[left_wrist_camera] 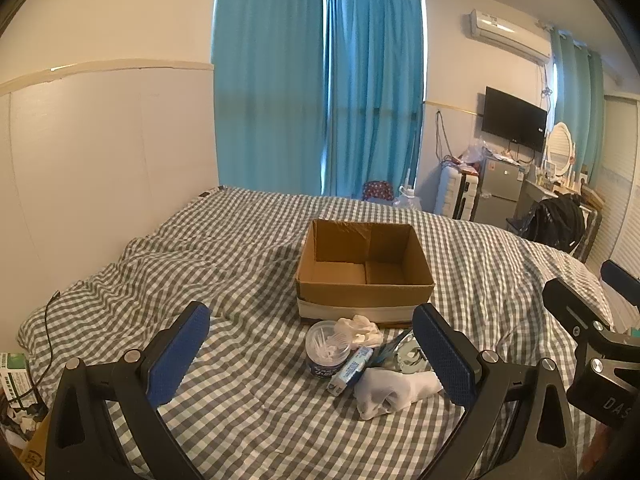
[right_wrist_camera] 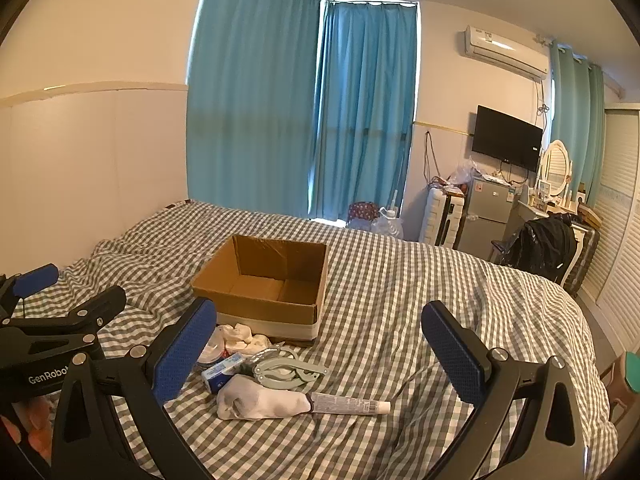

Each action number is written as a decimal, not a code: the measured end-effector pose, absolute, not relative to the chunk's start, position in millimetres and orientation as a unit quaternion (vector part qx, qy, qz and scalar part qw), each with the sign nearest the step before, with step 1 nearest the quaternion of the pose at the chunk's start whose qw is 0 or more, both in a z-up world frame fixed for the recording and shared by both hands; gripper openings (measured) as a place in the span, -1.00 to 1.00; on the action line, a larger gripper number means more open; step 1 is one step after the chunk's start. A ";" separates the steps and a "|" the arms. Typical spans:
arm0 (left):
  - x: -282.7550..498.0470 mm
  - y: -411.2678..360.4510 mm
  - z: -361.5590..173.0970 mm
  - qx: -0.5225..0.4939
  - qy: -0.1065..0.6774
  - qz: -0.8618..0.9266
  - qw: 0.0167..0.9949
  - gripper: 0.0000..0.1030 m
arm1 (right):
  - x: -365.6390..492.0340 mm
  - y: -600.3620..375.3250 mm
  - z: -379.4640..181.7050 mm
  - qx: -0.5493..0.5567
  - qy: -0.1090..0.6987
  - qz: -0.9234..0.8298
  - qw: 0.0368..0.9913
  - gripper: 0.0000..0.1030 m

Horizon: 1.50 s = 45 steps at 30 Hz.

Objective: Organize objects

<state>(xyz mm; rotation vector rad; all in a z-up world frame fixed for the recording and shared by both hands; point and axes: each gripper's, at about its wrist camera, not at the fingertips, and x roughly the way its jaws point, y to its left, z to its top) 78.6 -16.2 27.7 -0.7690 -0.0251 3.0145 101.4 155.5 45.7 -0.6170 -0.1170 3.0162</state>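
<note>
Hiding the cotton-swab tub [right_wrist_camera: 210,346], seemingly, right gripper [right_wrist_camera: 320,354] fingers.

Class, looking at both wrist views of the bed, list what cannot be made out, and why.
- Tube: its print is too small; absent from the left view, behind the finger.
- Round tub: half hidden by the finger.
- Packet: partly covered by the sock.

Dim curtain-filtered daylight, fisheye-warped edges
</note>
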 end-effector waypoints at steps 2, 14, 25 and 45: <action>78.9 -15.7 26.9 -0.247 -0.006 0.969 0.016 1.00 | 102.6 155.1 45.1 -0.201 -0.039 0.978 0.030 1.00; 64.7 -18.8 7.3 -0.266 -0.003 0.964 0.013 1.00 | 85.3 153.9 27.1 -0.229 -0.040 0.972 0.030 1.00; 25.2 -28.3 -48.0 -0.307 0.012 0.951 -0.002 1.00 | 31.3 143.7 -45.4 -0.317 -0.041 0.947 0.007 1.00; -49.8 -9.2 -139.3 -0.392 0.042 0.917 0.059 1.00 | -7.7 136.8 -160.3 -0.445 -0.022 0.890 -0.096 0.19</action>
